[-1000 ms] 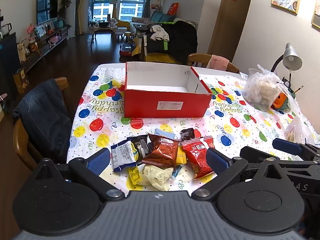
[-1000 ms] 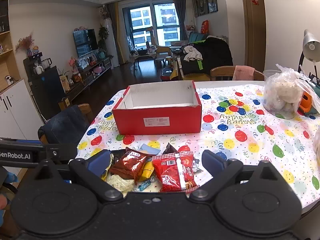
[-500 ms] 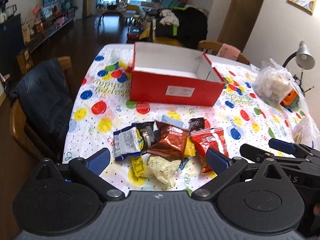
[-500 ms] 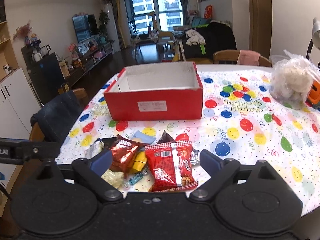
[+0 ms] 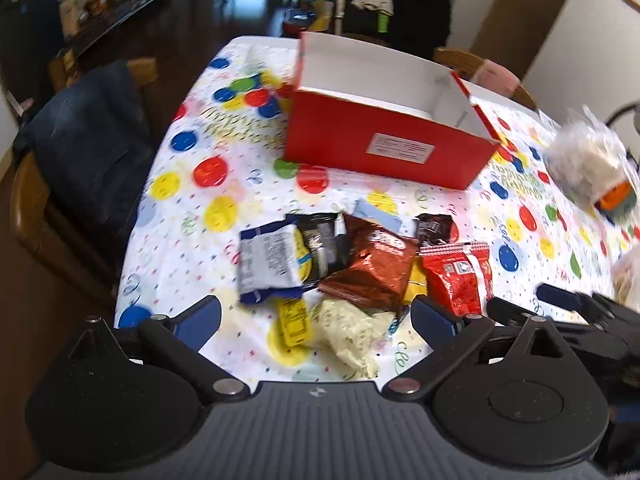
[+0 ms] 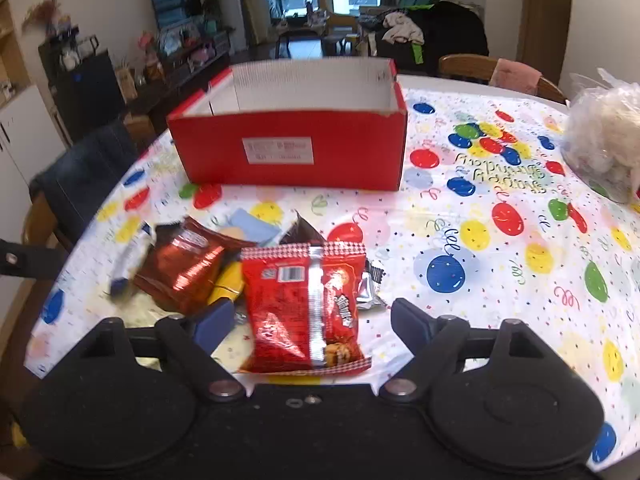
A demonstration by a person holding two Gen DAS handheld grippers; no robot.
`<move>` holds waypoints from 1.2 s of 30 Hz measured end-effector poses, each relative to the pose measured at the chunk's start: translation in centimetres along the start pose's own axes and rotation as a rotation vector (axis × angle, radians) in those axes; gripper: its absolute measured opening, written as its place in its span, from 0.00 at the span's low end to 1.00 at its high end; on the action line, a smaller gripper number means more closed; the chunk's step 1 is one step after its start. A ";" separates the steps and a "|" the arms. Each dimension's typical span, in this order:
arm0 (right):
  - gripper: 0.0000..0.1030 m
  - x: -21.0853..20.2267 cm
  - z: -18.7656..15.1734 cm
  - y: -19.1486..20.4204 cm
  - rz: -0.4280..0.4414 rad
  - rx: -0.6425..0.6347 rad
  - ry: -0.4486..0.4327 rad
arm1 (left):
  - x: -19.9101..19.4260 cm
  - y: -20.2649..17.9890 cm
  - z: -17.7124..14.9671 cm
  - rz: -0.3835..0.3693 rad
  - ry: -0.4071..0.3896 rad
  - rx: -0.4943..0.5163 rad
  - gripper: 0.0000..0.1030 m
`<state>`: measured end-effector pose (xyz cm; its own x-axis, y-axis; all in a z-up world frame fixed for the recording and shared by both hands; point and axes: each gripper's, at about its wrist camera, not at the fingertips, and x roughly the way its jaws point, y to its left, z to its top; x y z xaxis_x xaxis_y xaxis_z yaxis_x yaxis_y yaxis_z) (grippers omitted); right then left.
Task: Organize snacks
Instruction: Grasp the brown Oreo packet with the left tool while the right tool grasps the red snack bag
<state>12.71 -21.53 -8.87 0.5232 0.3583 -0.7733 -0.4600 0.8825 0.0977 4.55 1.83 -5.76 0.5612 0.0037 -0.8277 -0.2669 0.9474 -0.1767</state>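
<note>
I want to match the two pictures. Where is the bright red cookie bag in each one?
Left wrist view: the red cookie bag lies right of centre, at the right end of the snack pile.
Right wrist view: the bag lies at bottom centre, between the open right tool's fingers, not gripped.
Shared landmark: the red box behind the pile.

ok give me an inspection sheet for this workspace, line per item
surface: table under a white balloon-print plastic cloth.
job's things: open red cardboard box, white inside, nothing seen in it; loose snack packets in front, among them a red foil biscuit packet and a copper foil packet.
clutter: clear plastic bag of pale items.
grippers: left hand-held gripper open over the pile; right hand-held gripper open, jaws just been closing, either side of the red packet.
cables: nothing seen.
surroundings: wooden chair with dark denim jacket; living room behind.
</note>
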 end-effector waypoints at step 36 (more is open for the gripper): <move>0.78 6.0 -0.1 1.9 -0.003 -0.209 0.145 | 12.1 -7.3 3.2 0.054 0.184 0.339 0.64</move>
<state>14.89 -17.74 -13.38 0.4231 0.2954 -0.8566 -0.6051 0.7958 -0.0244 15.76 -4.02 -12.80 0.3956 0.0282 -0.9180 -0.0006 0.9995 0.0304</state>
